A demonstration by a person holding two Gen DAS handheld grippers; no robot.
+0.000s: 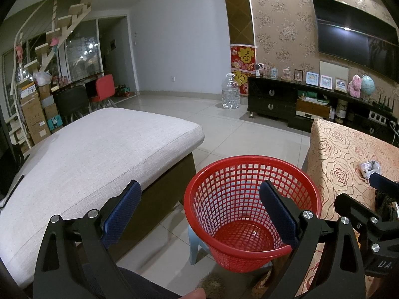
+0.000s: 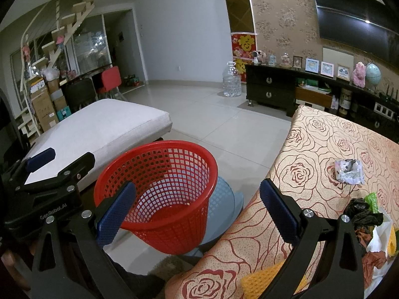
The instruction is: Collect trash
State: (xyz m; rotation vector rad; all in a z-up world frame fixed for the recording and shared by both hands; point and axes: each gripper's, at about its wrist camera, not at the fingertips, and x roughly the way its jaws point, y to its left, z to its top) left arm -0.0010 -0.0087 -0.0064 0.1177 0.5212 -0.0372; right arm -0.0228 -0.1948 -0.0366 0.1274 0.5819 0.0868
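Crumpled silver foil wrapper [image 2: 349,172]: on rose-patterned cloth-covered table [image 2: 311,149], beside red plastic mesh basket [image 2: 159,186]. Likely light, soft, crushable; pinch at raised centre. Left hand-held gripper [image 1: 199,214], right hand-held gripper [image 2: 198,214]: wide apart, empty.

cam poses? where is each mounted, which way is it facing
Left wrist: on the left claw, facing the red basket and grey cushion; the right claw shows at the right edge.
Right wrist: on the right claw, facing basket and rose-patterned tablecloth; left claw at left.
Shared: basket, cushion, tablecloth, crumpled wrapper.
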